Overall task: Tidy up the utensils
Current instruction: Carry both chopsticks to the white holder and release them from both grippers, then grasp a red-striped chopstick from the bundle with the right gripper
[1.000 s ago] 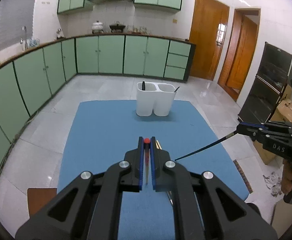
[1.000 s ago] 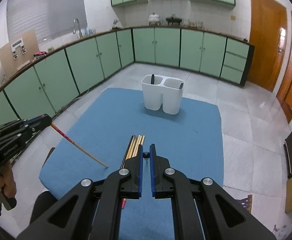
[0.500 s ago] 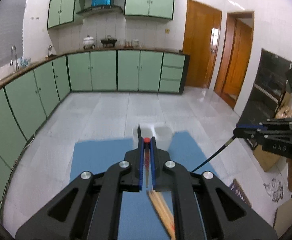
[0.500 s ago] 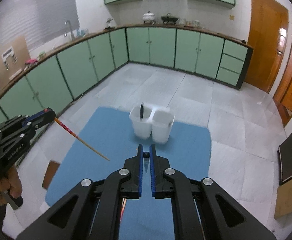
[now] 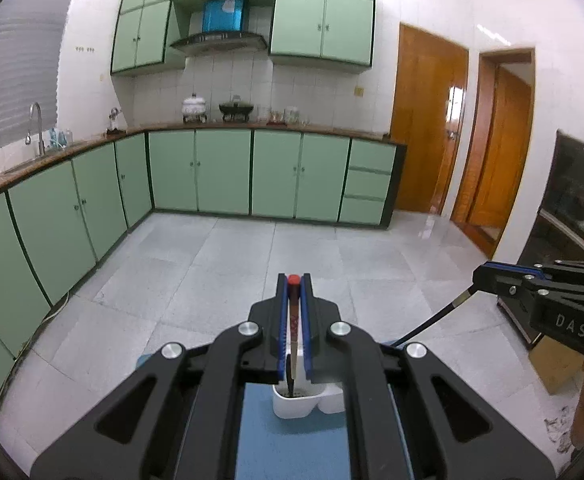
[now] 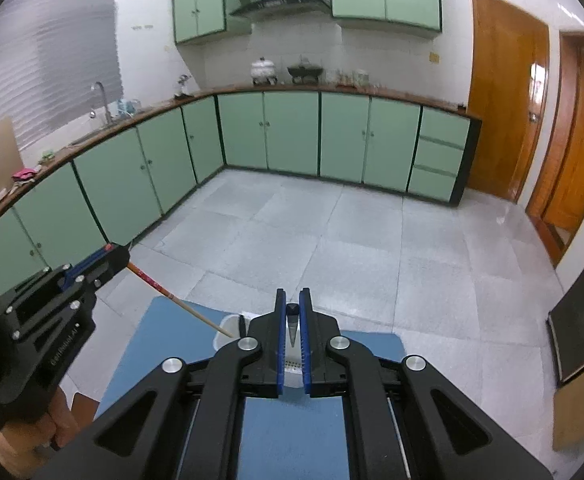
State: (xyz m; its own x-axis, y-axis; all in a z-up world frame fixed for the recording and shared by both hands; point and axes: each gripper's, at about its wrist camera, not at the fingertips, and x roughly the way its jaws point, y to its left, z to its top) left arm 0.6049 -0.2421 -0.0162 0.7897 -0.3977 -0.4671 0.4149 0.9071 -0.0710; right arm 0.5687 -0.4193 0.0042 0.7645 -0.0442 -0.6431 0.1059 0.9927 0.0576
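The left claw (image 5: pixel 293 332) is closed on a red-topped wooden chopstick (image 5: pixel 292 320), its tip over the left compartment of the white utensil holder (image 5: pixel 295 404). The right claw (image 6: pixel 292 340) pinches a black chopstick (image 5: pixel 431 322). Lower each stick straight into its compartment before releasing.

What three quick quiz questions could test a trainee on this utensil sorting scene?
1. True or false: the left gripper is shut on a wooden chopstick with a red top.
2. What colour is the chopstick in the right gripper?
3. The wooden chopstick's tip is nearest: A the white holder, B the sink, C the door.

Key: 1 true; 2 black; 3 A.
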